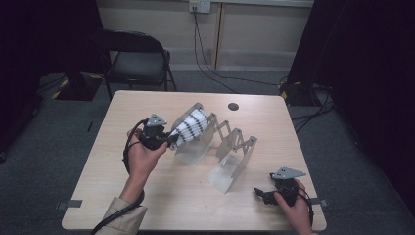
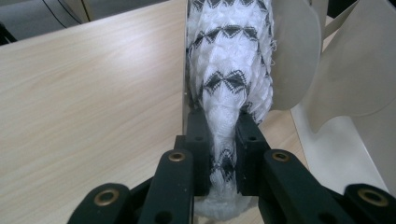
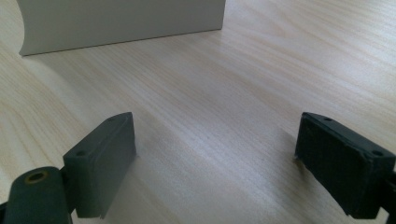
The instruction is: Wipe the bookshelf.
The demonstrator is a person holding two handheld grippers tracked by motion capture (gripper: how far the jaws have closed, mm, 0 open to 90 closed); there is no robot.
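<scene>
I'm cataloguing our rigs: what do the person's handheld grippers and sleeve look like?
Both the left gripper and right gripper are black, each topped by a grey three-cornered plate and trailing a black cable. Their jaws are blocky black pads with screw holes. The left sleeve is beige.

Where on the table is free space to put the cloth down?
Bare wood lies left of the left gripper to the table edge, and between the grey rack and the right gripper. The middle is crowded: rack and patterned cloth.
</scene>
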